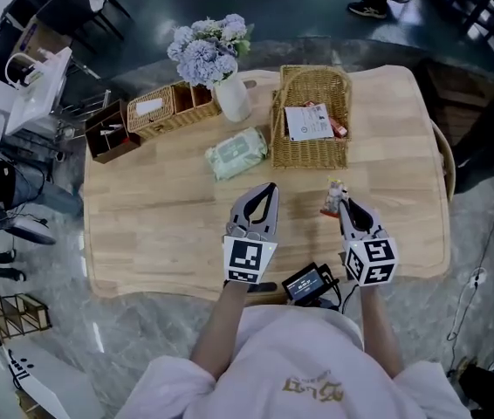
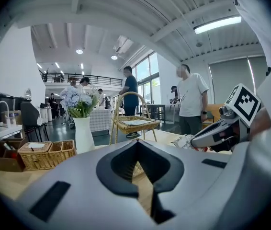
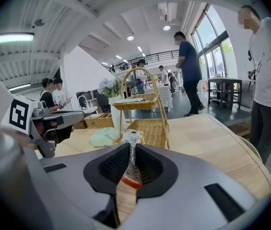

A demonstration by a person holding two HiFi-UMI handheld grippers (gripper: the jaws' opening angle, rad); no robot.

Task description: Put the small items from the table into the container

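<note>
My right gripper (image 1: 341, 203) is shut on a small silvery snack packet (image 1: 334, 193) with an orange base, held above the wooden table (image 1: 160, 225) in front of the handled wicker basket (image 1: 277, 120). In the right gripper view the packet (image 3: 132, 140) stands upright, pinched between the pads of the right gripper (image 3: 129, 152), with the basket (image 3: 147, 128) just beyond. My left gripper (image 1: 271, 188) hovers beside it, shut and holding nothing. The left gripper view shows the left gripper (image 2: 138, 145) with its jaws together, and the right gripper (image 2: 221, 131) with the packet (image 2: 193, 142) off to the right.
The basket holds a white card and a few small packets. A green wipes pack (image 1: 236, 153) lies left of it. A white vase of flowers (image 1: 232, 99), a low wicker tray (image 1: 173, 105) and a brown box (image 1: 110, 131) stand at the back left. People stand beyond the table.
</note>
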